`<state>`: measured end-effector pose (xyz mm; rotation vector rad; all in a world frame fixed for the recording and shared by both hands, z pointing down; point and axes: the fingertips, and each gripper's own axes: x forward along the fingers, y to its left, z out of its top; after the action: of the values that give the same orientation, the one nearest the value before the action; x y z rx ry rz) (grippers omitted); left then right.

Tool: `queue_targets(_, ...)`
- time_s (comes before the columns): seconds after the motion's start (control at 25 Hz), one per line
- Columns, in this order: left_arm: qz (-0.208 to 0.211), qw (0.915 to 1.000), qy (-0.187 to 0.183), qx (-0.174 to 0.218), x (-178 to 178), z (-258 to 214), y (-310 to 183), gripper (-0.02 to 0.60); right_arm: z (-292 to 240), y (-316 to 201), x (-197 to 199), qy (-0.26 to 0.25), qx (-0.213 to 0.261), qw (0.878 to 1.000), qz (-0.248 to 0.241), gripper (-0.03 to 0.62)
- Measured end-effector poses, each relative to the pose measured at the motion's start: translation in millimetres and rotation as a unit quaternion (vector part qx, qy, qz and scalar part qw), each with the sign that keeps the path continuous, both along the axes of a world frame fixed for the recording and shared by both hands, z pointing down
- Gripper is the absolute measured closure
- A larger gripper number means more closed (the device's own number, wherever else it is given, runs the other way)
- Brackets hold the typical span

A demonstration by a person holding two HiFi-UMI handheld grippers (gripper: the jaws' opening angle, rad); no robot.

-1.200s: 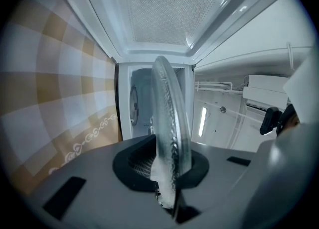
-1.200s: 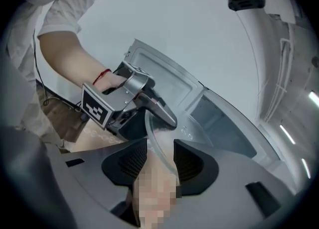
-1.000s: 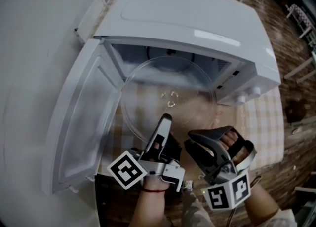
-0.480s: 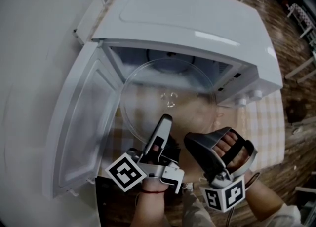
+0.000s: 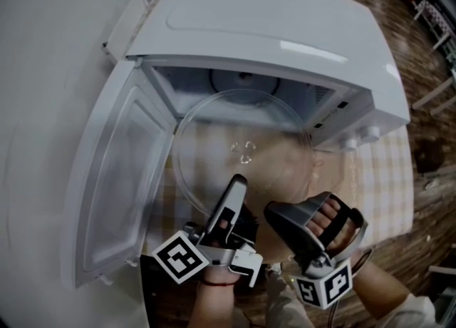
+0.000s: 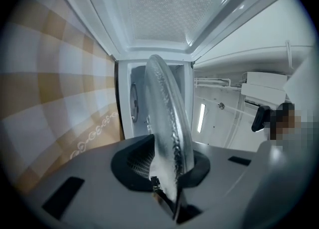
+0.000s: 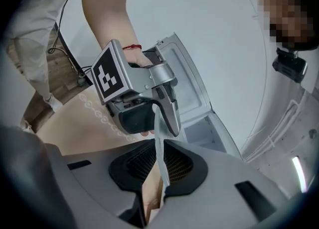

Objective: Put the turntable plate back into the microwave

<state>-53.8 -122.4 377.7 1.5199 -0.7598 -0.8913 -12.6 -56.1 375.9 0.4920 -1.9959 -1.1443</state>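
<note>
Nearest me, at the bottom of the head view, I have both grippers side by side; the left gripper (image 5: 237,181) points up the frame, and its jaws have just been closing, with the thick rim of the plate (image 5: 242,150) clamped between its pads; its own view shows the glass standing on edge between them. Just to its right, the right gripper (image 5: 275,212) angles in toward the upper left; its jaws have just been closing too, and in its own view the thin edge of the plate runs between the pads, which press on it from both sides; a hand (image 5: 329,221) shows through its frame. The plate sits at mid-frame, clear and round, its near rim in both grips, its far half reaching into the open mouth of the microwave (image 5: 278,27); a checked cloth (image 5: 377,177) shows under and right of it. The door (image 5: 114,177) hangs wide open at the left; beyond, the white top fills the upper frame, with wood floor (image 5: 427,120) at the far right.
</note>
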Motion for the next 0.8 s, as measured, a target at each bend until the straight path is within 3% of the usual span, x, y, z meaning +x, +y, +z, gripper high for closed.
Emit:
queue_targets(0.28, 0.003, 0.9999, 0.002, -0.016, -1.5, 19.7, 39.3, 0.551, 18.1, 39.6, -1.1, -0.030, -0.037, 0.999, 0.009, 0.522)
queue_targets(0.52, 0.002, 0.9972, 0.005, -0.075, 1.5, 45.9, 64.7, 0.551, 37.6, 64.7, 1.4, -0.026, -0.085, 0.996, 0.009, 0.522)
queue_targets(0.8, -0.003, 0.9930, 0.014, -0.117, 3.8, 59.9, 67.8, 0.551, 44.4, 64.9, 3.1, -0.020, -0.127, 0.992, 0.015, 0.522)
